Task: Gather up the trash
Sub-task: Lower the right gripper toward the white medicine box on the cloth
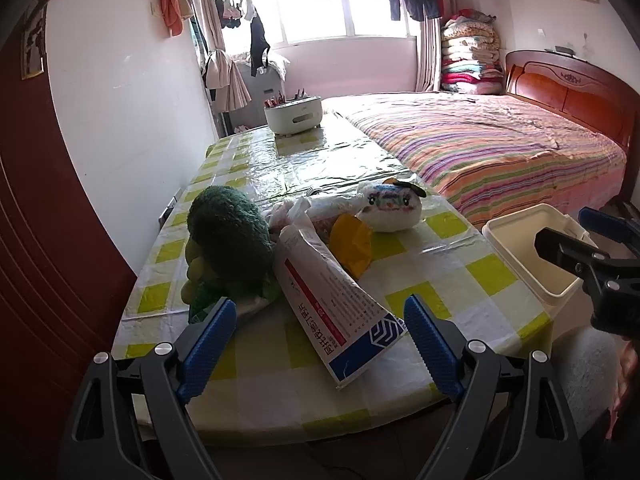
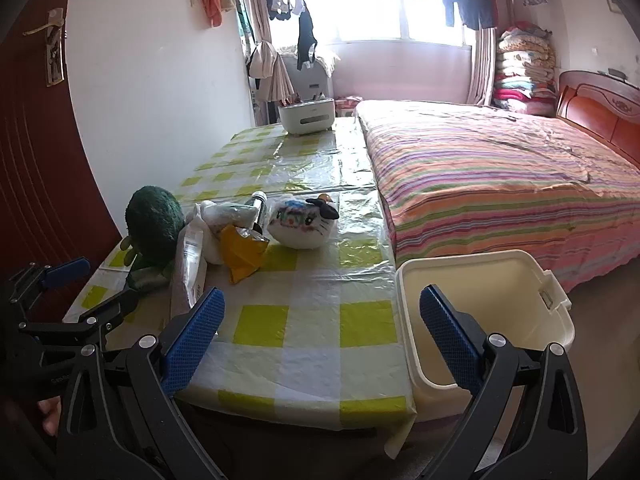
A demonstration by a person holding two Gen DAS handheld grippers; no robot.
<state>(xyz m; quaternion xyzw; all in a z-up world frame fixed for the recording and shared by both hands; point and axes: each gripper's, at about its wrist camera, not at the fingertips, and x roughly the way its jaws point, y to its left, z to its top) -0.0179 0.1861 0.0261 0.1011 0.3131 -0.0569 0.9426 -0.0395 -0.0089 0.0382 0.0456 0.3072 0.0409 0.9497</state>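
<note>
Both jaws spread apart and empty, the left hand-held gripper (image 1: pixel 320 344) faces a white carton (image 1: pixel 332 308) on the checked tabletop (image 2: pixel 312 336), the right hand-held gripper (image 2: pixel 320 336) beside the cream bin (image 2: pixel 516 280)

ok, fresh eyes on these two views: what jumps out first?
A cluster on the checked table: a green plush broccoli at the left, a white printed packet leaning beside it, an orange wrapper and a white plush toy behind. An empty cream bin sits at the table's right edge, by the striped bed.
</note>
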